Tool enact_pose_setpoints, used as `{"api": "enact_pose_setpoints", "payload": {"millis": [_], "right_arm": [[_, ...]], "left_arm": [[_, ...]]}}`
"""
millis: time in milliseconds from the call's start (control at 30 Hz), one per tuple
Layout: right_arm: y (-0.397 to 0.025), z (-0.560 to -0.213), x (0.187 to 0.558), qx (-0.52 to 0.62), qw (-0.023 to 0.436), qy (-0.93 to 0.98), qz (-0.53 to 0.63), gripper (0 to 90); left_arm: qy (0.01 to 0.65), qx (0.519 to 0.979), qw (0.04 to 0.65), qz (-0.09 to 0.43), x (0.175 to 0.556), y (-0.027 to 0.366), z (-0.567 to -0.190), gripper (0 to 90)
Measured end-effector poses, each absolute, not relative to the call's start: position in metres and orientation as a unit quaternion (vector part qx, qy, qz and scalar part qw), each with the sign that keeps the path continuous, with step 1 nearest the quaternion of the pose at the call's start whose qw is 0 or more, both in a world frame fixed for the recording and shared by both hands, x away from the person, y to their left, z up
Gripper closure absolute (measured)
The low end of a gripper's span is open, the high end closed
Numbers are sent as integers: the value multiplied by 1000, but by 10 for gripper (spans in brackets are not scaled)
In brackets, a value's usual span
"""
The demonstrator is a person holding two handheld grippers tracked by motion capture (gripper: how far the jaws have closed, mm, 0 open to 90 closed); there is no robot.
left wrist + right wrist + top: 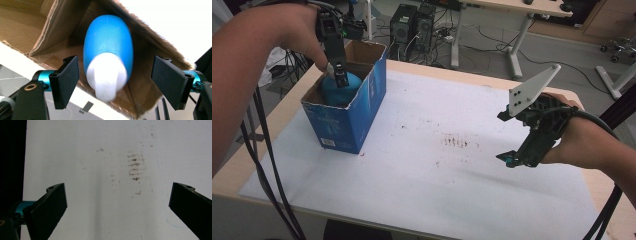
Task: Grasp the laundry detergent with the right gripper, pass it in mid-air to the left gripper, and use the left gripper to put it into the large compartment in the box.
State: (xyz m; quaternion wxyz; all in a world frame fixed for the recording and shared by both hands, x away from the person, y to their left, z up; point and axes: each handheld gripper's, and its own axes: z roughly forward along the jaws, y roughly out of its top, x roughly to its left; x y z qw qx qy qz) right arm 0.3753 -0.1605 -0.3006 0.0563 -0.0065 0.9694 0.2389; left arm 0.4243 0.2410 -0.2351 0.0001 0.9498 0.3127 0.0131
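Left gripper (113, 82) spread wide over blue box (362, 107), flanking blue bottle (108, 50) inside, white cap up, not touching. Right gripper (117, 210) spread, empty, well right of box.

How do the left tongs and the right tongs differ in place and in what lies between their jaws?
The left tongs reach down into the blue cardboard box; the right tongs hang above the white sheet. A blue bottle with a white cap sits between the left jaws, untouched; the right jaws frame brown stains. Both stand open.
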Motion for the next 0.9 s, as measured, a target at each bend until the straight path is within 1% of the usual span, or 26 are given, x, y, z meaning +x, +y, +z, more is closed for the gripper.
{"api": "enact_pose_setpoints", "payload": {"millis": [100,300,433,467,533,600,700,900], "right_arm": [[-163,-299,377,-7,54,970,236,8],[-164,-292,380,-4,48,972,232,8],[-167,-287,384,-2,41,973,225,9],[-167,-287,384,-2,41,973,225,9],[-169,-286,386,0,36,975,220,9],[-171,-285,388,2,32,976,214,9],[-176,-283,391,8,25,979,203,9],[-181,-282,394,16,24,984,178,9]], "left_arm": [[298,954,4,11,419,233,-222,178],[278,960,4,9,413,221,-212,162],[244,970,12,-1,408,204,-208,162],[244,970,12,-1,408,204,-208,162],[227,974,15,-2,406,197,-208,161],[213,977,18,-4,404,190,-208,139],[184,983,19,-10,400,176,-211,139],[150,988,20,-20,397,160,-222,89]]}}
